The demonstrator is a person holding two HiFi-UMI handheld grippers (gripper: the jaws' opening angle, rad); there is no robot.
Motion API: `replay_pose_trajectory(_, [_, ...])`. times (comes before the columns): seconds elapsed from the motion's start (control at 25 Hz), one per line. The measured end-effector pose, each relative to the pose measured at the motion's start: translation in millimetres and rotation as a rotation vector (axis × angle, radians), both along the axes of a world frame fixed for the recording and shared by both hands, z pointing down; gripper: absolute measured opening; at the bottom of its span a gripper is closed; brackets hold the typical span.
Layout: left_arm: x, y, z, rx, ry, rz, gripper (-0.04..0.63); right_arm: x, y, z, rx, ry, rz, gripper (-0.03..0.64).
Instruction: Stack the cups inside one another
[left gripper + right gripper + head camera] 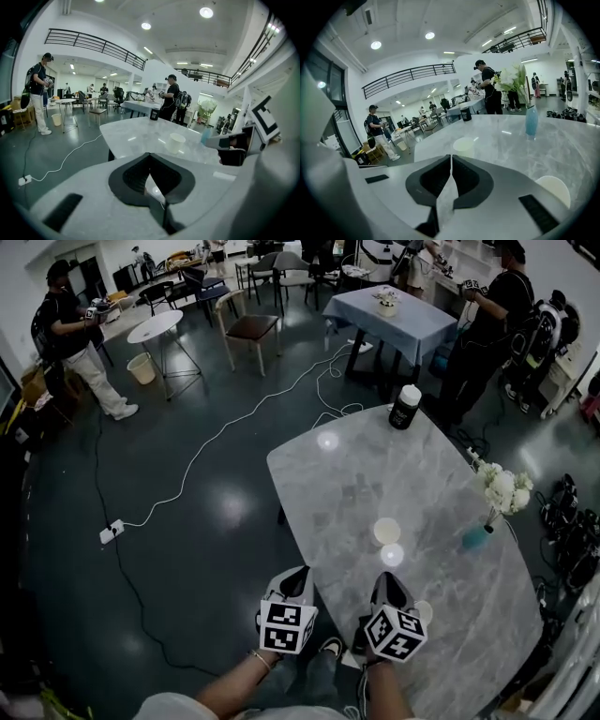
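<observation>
Left gripper and right gripper: jaws closed, nothing held, both at the near edge of the table. One cup sits just right of the right gripper. Second cup is farther, mid-table.

Cup sits mid table, ahead of right gripper; second cup on the table just right of that gripper. Jar at far end, vase by right edge, left gripper at near-left edge
</observation>
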State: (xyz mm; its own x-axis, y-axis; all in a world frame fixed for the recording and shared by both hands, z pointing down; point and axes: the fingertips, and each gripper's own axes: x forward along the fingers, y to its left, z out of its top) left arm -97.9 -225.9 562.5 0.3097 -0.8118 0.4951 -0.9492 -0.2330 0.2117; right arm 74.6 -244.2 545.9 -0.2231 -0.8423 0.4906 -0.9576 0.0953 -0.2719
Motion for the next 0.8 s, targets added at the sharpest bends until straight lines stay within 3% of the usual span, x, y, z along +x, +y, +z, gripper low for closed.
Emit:
replay_pose_trajectory(0.6, [-1.5, -45.6, 54.5, -0.066, 0.017, -0.021, -0.003, -1.9, -44.5, 66.9, -0.066, 0.077, 0.022, 0.020])
replay_pose_trajectory(0.8, [-1.8, -51.7, 64.9, -0.096, 0.028, -0.036, -0.003, -2.9, -61.2, 75.5, -0.080, 0.081, 0.021, 0.076])
